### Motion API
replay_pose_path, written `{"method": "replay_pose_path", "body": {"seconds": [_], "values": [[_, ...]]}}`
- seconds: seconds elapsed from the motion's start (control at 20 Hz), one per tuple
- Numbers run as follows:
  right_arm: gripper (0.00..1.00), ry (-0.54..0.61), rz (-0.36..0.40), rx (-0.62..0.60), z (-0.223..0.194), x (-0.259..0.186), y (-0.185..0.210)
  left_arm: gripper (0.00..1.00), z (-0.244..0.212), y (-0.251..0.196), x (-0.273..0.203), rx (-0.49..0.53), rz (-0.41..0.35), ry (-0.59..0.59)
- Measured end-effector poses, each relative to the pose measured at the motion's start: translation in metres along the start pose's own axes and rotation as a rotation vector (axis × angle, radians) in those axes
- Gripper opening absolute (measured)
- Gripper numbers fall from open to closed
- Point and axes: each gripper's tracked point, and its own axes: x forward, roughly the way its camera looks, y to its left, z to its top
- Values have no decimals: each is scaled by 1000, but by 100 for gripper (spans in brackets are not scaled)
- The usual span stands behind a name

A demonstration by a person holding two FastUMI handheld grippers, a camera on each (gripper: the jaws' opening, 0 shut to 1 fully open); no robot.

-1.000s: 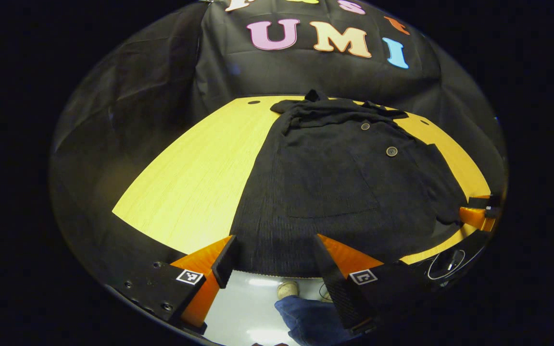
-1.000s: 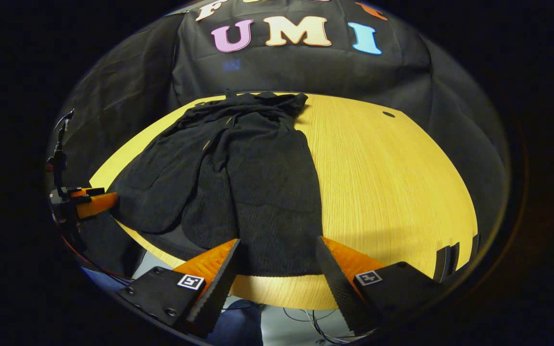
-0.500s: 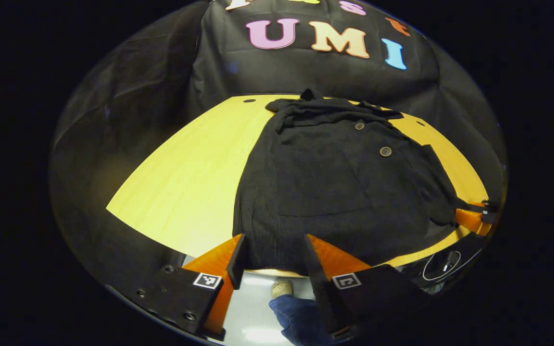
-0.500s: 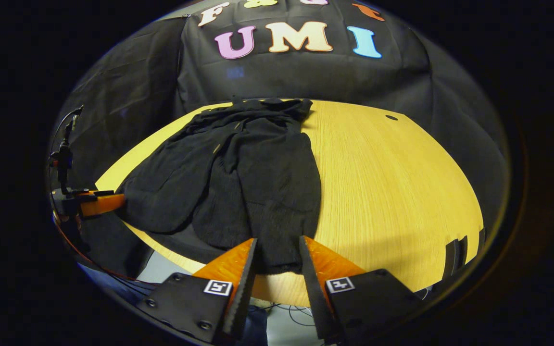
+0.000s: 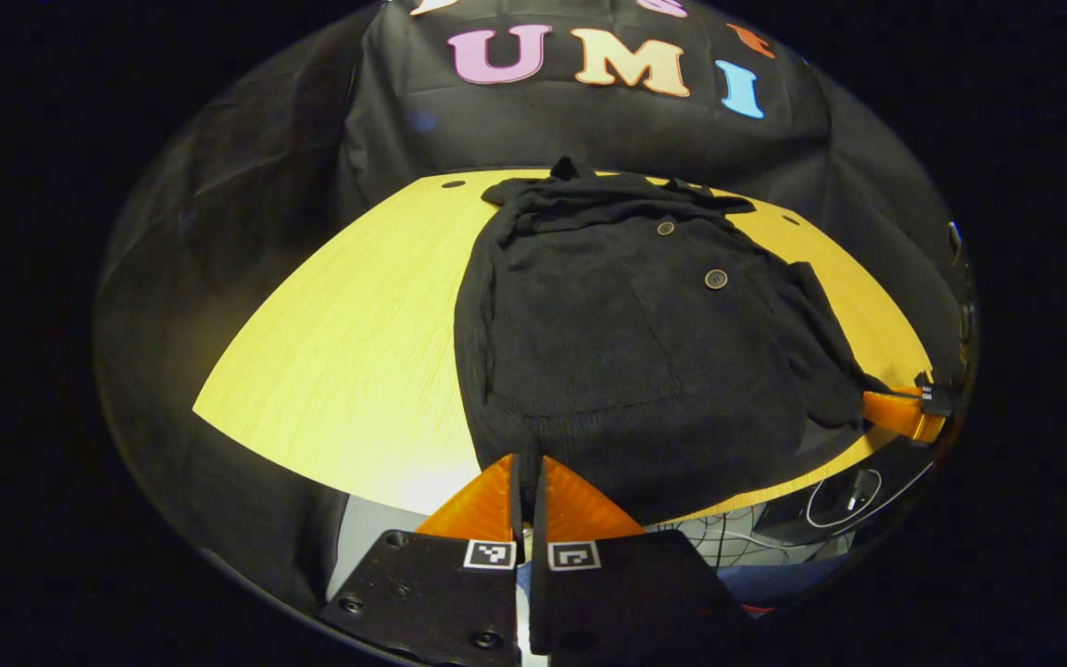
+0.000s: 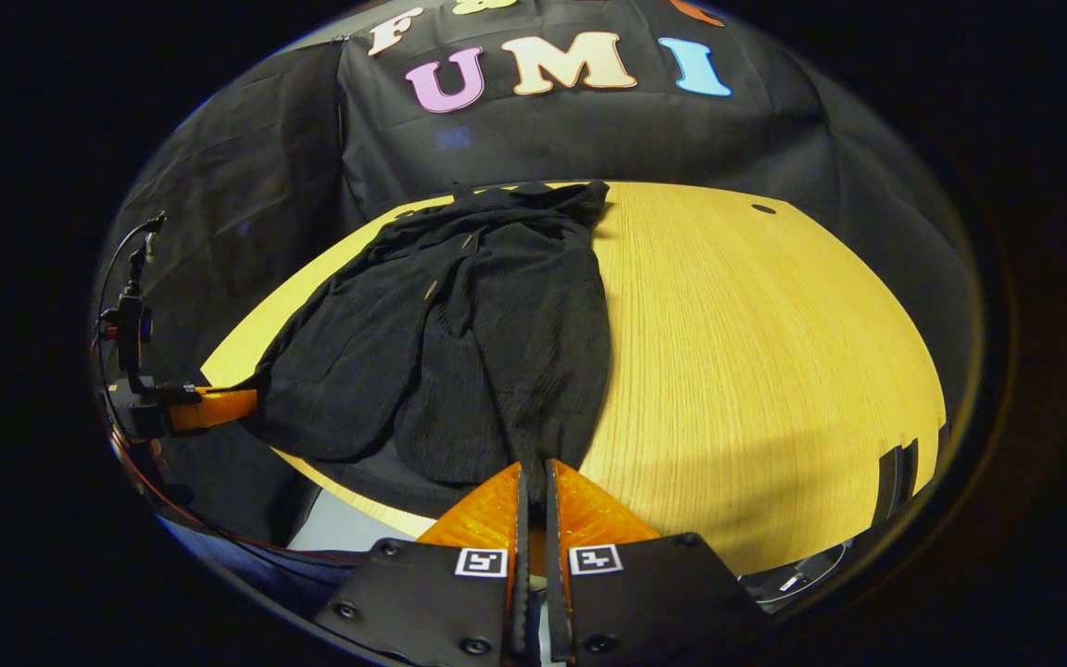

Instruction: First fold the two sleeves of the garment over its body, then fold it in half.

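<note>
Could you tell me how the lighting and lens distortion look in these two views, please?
Left gripper view: fisheye bows the table edge; the dark garment shows little detail. Right gripper view: a soft shadow crosses the table's near edge beside the right tool.

A second ago both sets of jaws stood wide apart over the hem; now the left gripper (image 5: 526,472) and right gripper (image 6: 533,477) have pinched the garment (image 5: 645,343) at its near edge
</note>
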Motion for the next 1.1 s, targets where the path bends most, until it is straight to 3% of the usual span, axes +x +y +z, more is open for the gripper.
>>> {"method": "replay_pose_path", "body": {"seconds": [0.25, 0.5, 0.6, 0.65, 0.9, 1.1], "values": [[5, -40, 12, -9, 17, -7, 4, 0, 11, -5, -6, -46, -34, 15], [5, -96, -6, 12, 51, -18, -1, 0, 64, -16, -19, -82, -91, -64], [1, -130, -12, 42, 75, -21, 1, 0, 91, -20, -18, -62, -121, -101], [5, -149, -24, 45, 90, -22, 1, 0, 105, -19, -17, -53, -130, -123], [5, -202, -95, 30, 153, -13, -1, 0, 180, -18, 2, -49, -205, -225], [5, -248, -112, -23, 210, 4, 0, 0, 239, -16, 30, -27, -219, -297]]}}
